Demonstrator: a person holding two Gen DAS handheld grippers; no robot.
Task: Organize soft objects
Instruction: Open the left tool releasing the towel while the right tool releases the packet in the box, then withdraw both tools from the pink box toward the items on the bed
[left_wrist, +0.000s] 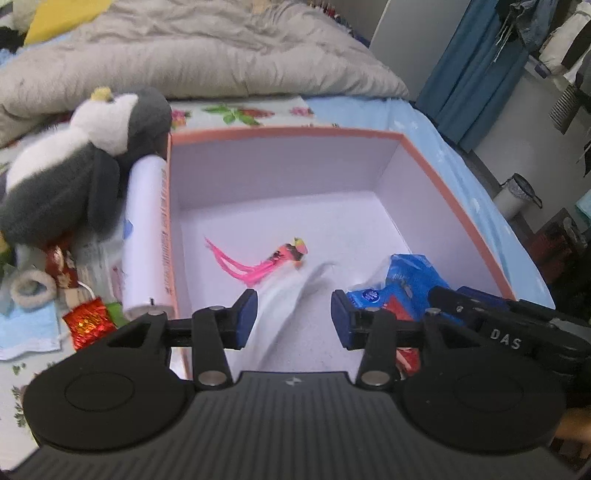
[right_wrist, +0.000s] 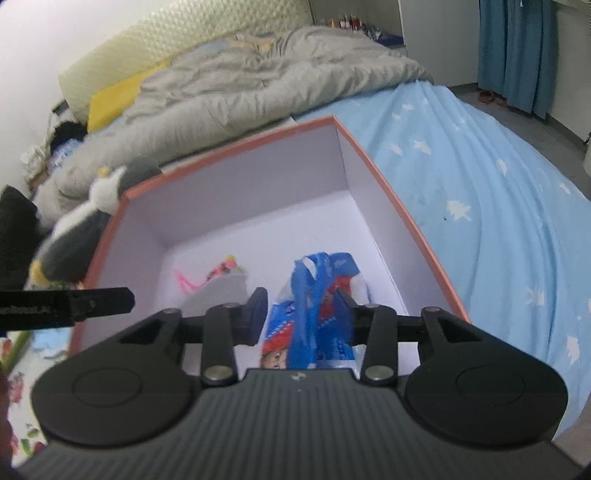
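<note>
An open box with an orange rim (left_wrist: 280, 131) (right_wrist: 229, 147) and white inside sits on the bed. On its floor lie a pink feathered toy (left_wrist: 273, 258) (right_wrist: 221, 271) and a blue printed plastic bag (left_wrist: 402, 284) (right_wrist: 310, 306). My left gripper (left_wrist: 293, 319) hangs open over the box's near edge, and a blurred white sheet (left_wrist: 291, 295) runs loose between its fingers. My right gripper (right_wrist: 301, 314) is open too, its pads on either side of the blue bag without pressing it. Each gripper shows in the other's view: the right gripper (left_wrist: 498, 317) and the left gripper (right_wrist: 74, 302).
A grey and white penguin plush (left_wrist: 74, 166) (right_wrist: 85, 221) leans by the box's left wall, next to a white roll (left_wrist: 144, 236). A red foil packet (left_wrist: 86, 323), a scrunchie (left_wrist: 31, 291) and a blue cloth (left_wrist: 29, 328) lie nearby. A rumpled grey duvet (left_wrist: 203, 48) sits behind.
</note>
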